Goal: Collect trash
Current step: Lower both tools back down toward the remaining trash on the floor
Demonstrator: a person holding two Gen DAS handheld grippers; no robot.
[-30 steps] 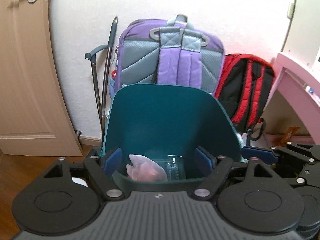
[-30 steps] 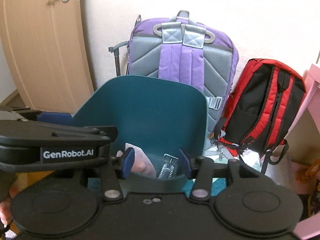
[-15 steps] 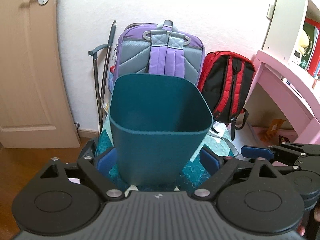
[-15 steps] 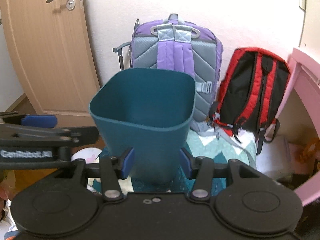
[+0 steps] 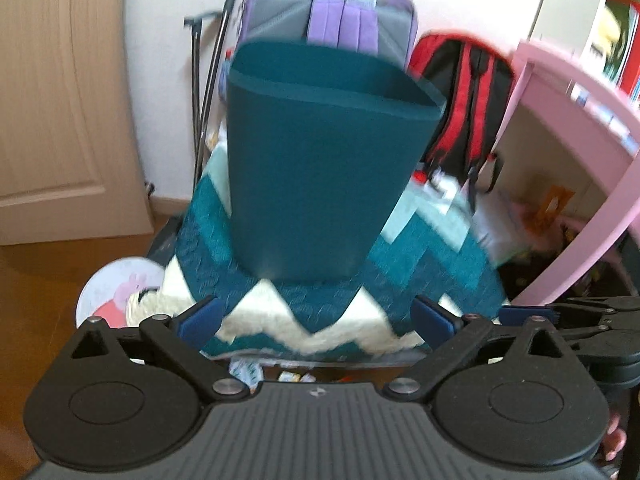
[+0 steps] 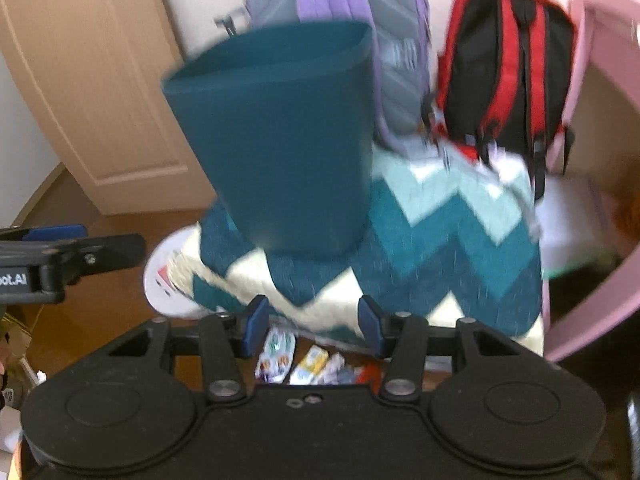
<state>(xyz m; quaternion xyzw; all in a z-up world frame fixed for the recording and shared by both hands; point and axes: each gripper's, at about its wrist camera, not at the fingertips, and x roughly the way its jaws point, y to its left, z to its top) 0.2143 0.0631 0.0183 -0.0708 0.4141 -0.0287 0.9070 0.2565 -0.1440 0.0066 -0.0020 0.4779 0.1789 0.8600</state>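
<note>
A dark teal trash bin (image 5: 316,160) stands upright on a teal and white zigzag blanket (image 5: 420,256); it also shows in the right wrist view (image 6: 280,140). Its inside is hidden from here. My left gripper (image 5: 318,318) is open and empty, well back from the bin. My right gripper (image 6: 312,322) is open and empty, also back from the bin. Several small wrappers (image 6: 308,362) lie on the floor below the blanket's front edge, just beyond my right gripper. The view is motion-blurred.
A purple backpack (image 5: 332,4) and a red and black backpack (image 5: 464,92) lean on the wall behind the bin. A pink desk (image 5: 580,128) is on the right, a wooden door (image 5: 60,100) on the left. A round white mat (image 5: 116,288) lies left of the blanket.
Both grippers have pulled back and up from the bin, tilting downward. The bag and bottle inside the bin are out of sight. The floor wrappers have come into view.
</note>
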